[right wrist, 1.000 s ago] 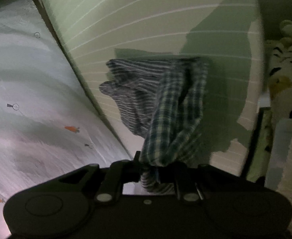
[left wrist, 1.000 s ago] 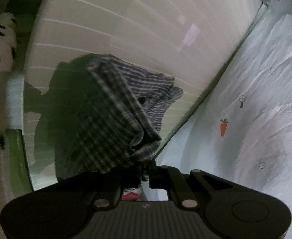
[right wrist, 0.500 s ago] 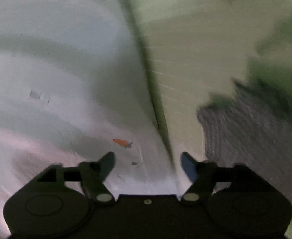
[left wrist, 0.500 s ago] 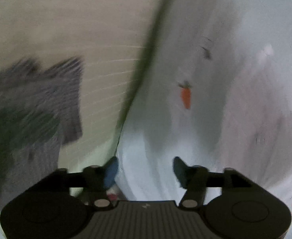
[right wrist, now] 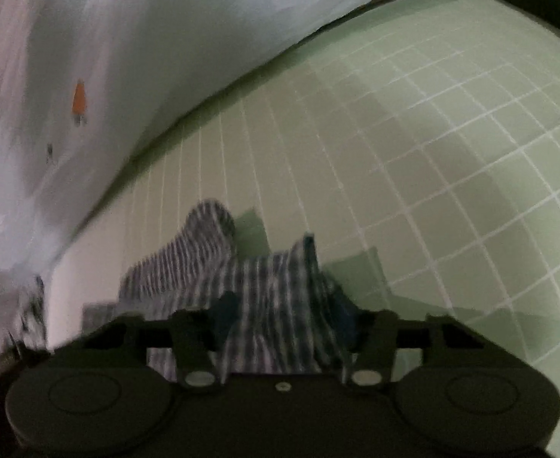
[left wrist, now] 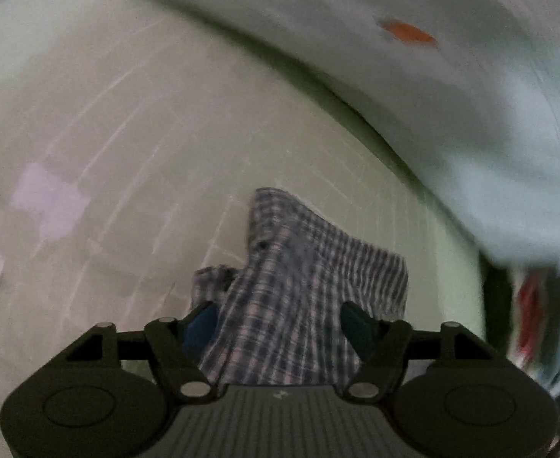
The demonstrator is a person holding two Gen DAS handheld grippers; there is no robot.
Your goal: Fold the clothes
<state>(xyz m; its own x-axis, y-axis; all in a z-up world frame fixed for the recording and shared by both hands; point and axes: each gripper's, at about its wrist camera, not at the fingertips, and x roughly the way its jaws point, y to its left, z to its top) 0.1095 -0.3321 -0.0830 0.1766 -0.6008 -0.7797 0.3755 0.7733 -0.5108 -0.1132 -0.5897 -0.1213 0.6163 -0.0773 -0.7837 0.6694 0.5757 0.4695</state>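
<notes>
Pale sheet (left wrist: 413,87) with carrot prints lies beside the green grid mat (right wrist: 451,160). On the mat, the checked garment (left wrist: 299,297) is bunched. Left gripper (left wrist: 280,322) and right gripper (right wrist: 285,320) straddle it, jaws part-open and just closing, grip unclear.

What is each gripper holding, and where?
Nothing clamped yet: left gripper and right gripper jaws have just been closing with the plaid garment between them.

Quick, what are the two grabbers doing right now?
Left gripper: open, jaws just been closing, checked cloth between them.
Right gripper: jaws just been closing around the checked cloth; grip cannot be told.
</notes>
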